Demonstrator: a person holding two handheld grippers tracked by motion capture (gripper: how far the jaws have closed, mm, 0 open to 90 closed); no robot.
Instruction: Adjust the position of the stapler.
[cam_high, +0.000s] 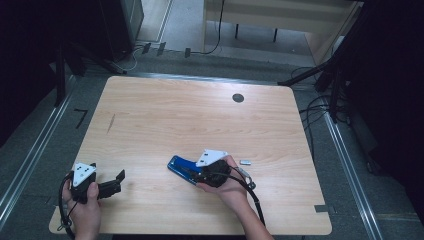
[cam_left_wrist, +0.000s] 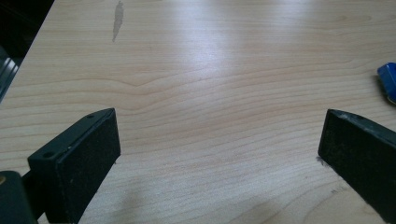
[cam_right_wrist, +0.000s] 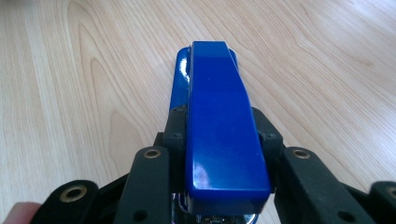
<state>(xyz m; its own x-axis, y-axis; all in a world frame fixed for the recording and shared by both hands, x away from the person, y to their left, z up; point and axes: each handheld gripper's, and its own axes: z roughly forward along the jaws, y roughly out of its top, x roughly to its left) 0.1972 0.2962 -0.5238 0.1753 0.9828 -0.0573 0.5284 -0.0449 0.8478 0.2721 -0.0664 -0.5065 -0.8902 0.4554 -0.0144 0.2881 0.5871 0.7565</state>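
While the right gripper (cam_right_wrist: 219, 140) clamps the blue stapler (cam_right_wrist: 219, 126) lengthwise near the table's (cam_high: 200, 115) front middle, the left gripper (cam_left_wrist: 219, 154), jaws wide apart, waits well off at the stapler's far end.

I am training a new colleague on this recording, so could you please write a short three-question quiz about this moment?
1. True or false: the right claw is clamped on the sides of the blue stapler.
2. Which claw stands open with nothing between its jaws? A) the left claw B) the right claw C) both
3. Fill in: on the wooden table, just right of the person's right hand in the high view, lies a small ______ piece.

Key
1. True: its jaws press the stapler from both sides.
2. A: bare table shows between the left jaws.
3. Grey; it is too small to identify.
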